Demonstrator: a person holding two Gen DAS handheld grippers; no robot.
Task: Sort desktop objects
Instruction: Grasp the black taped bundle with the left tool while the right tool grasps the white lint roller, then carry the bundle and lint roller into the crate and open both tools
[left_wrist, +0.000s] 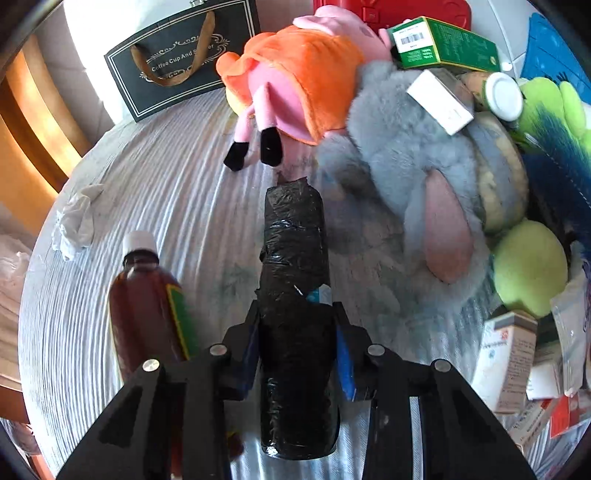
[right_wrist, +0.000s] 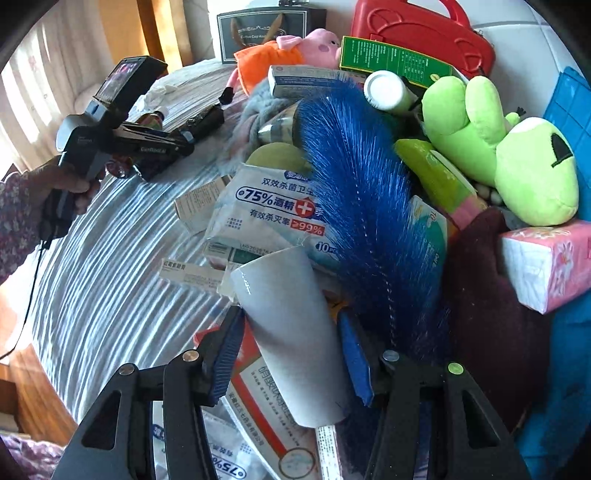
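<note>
My left gripper (left_wrist: 297, 339) is shut on a black roll of plastic bags (left_wrist: 295, 295) and holds it just above the striped cloth; the roll also shows in the right wrist view (right_wrist: 205, 120). A brown bottle (left_wrist: 147, 295) with a white cap lies to its left. My right gripper (right_wrist: 291, 354) has its pads on both sides of a white cup (right_wrist: 291, 332) that lies on its side on the pile. A blue feather duster (right_wrist: 365, 192) lies just right of the cup.
A pile holds a pink pig plush (left_wrist: 295, 85), a grey plush (left_wrist: 406, 177), a green frog plush (right_wrist: 517, 158), a green box (left_wrist: 443, 44), medicine boxes (left_wrist: 506, 362), wipes packs (right_wrist: 266, 210) and a tissue pack (right_wrist: 546, 266). A dark gift bag (left_wrist: 177, 55) and red case (right_wrist: 424, 33) stand behind.
</note>
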